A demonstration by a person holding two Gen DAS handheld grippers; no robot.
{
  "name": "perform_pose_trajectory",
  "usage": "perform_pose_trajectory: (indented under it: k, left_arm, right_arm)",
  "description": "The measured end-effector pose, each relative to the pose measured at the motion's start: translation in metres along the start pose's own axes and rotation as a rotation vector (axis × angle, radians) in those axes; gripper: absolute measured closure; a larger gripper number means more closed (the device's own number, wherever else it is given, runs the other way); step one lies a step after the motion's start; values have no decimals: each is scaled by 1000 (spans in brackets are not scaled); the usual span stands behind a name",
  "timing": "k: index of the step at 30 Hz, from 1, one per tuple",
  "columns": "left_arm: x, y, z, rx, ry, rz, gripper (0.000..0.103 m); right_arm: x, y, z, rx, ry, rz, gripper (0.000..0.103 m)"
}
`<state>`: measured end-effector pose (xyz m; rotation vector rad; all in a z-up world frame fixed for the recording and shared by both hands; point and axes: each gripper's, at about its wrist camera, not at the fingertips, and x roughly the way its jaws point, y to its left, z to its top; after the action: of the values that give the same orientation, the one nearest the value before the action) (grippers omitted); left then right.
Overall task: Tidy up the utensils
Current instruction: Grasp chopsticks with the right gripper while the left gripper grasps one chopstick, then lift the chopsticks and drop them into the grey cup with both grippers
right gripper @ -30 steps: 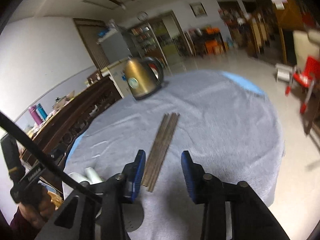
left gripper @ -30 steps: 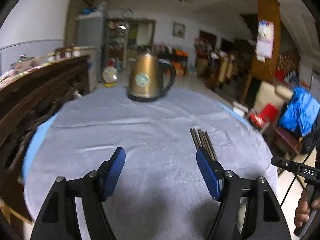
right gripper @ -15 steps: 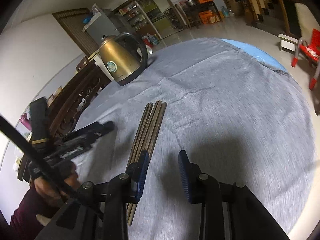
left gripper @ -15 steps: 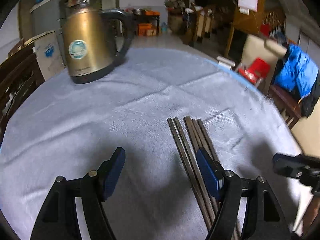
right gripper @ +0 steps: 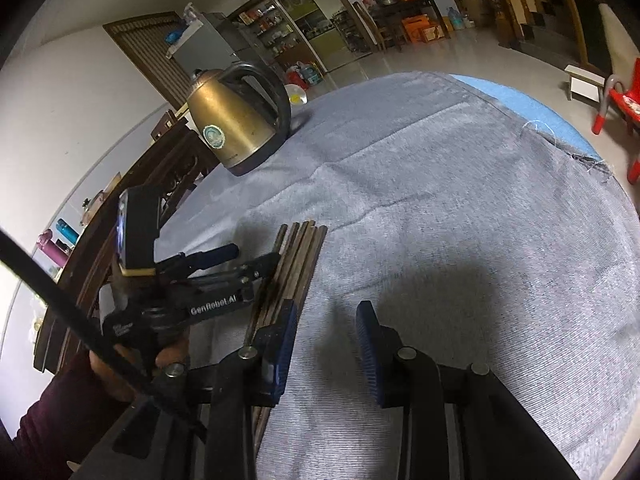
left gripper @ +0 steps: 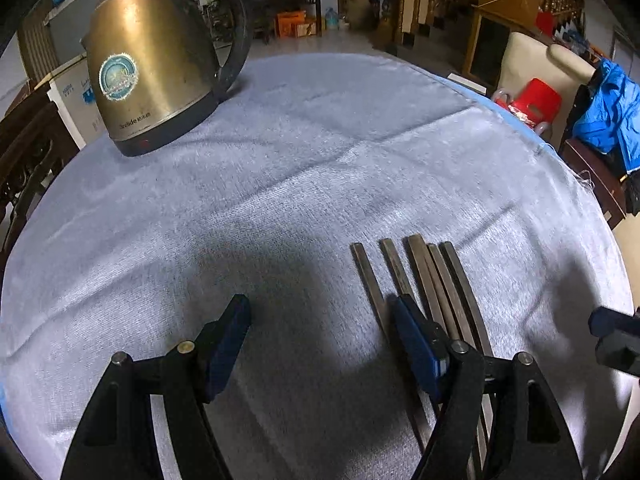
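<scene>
- Table [left gripper: 320, 160]: round, covered by a grey-blue cloth [right gripper: 460, 208] with creases across it; a blue underlayer shows at the far edge in the right wrist view.
- Kettle [left gripper: 156, 64]: brass-coloured body, black handle and base, round sticker on its side. It stands upright on the far left part of the table, well apart from both claws.
- Left claw [left gripper: 320, 344]: jaws stand wide apart, blue pads facing each other, nothing held between them. It sits low over the cloth. Its right pad lies over the left side of the chopstick bundle; the left pad is over bare cloth.
- Right claw [right gripper: 326, 344]: jaws partly apart, nothing gripped. Its left pad is just beside, or over, the near end of the chopsticks; contact cannot be confirmed. The gap between the pads is over bare cloth, to the right of the bundle.
- Chopsticks [left gripper: 420, 276]: dark, square-ended sticks lying flat and side by side on the cloth, far ends slightly fanned. In the right wrist view [right gripper: 296, 264] the left claw reaches in to the bundle from its left side.
</scene>
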<state>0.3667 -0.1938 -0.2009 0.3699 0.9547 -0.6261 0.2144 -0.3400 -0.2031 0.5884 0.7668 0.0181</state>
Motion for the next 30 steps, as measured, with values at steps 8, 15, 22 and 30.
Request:
perform_pose_trajectory:
  k: [8,15,22,30]
  left_arm:
    - [-9,-12,-2,69,13,-37,91]
    - [-29,6,-31,57,37,-71,97]
    - [-31,22,-33,27,72,-95,96]
    - [-18,19,-14,8,99,-80,84]
  right_arm:
    - [18,6,15,-39,60,-25,70]
    - [62,29,39,-101,132,-67,77]
    - [95,43,44,-152,189,-146,88]
    - [90,38,47,-211,266,-284,93]
